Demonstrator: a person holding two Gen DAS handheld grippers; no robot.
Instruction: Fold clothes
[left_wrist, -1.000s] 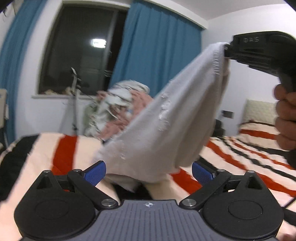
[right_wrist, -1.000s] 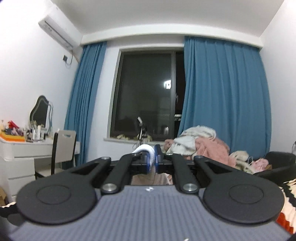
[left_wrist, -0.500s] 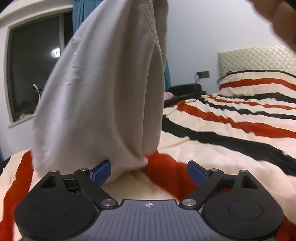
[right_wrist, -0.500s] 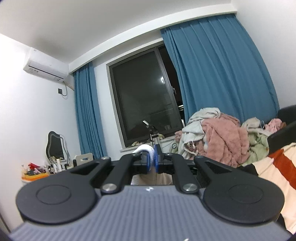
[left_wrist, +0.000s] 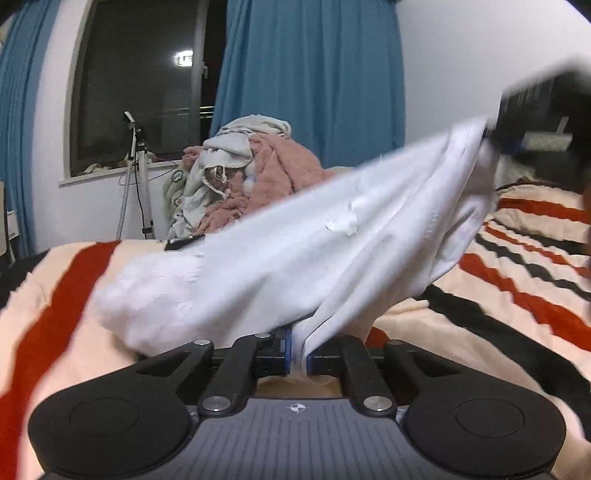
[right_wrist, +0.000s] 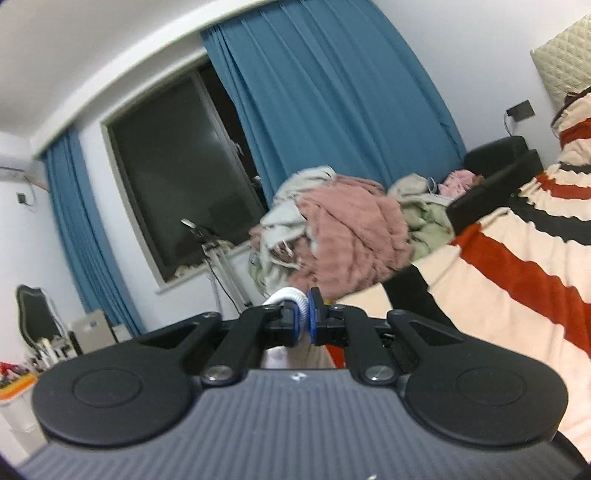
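A white garment (left_wrist: 295, 258) stretches across the left wrist view, from the lower middle up to the upper right. My left gripper (left_wrist: 298, 356) is shut on its lower edge, with cloth pinched between the blue pads. The garment's upper corner is held by my right gripper (left_wrist: 498, 142), blurred at the upper right. In the right wrist view the right gripper (right_wrist: 303, 317) is shut on a rolled white hem (right_wrist: 286, 297), which bulges above its left pad. The rest of the garment hangs below that camera, out of sight. A fluffy part of the cloth rests on the bed at the left.
A striped cream, red and black bedcover (left_wrist: 517, 295) lies under everything. A heap of pink and pale clothes (left_wrist: 243, 173) sits at the bed's far side, before blue curtains (left_wrist: 310, 74) and a dark window. A white stand (left_wrist: 138, 177) is left of the heap.
The left gripper's jaws went from wide open to shut on the garment's lower edge. The right gripper rolled and came lower, still pinching the hem. The garment now stretches between the two.
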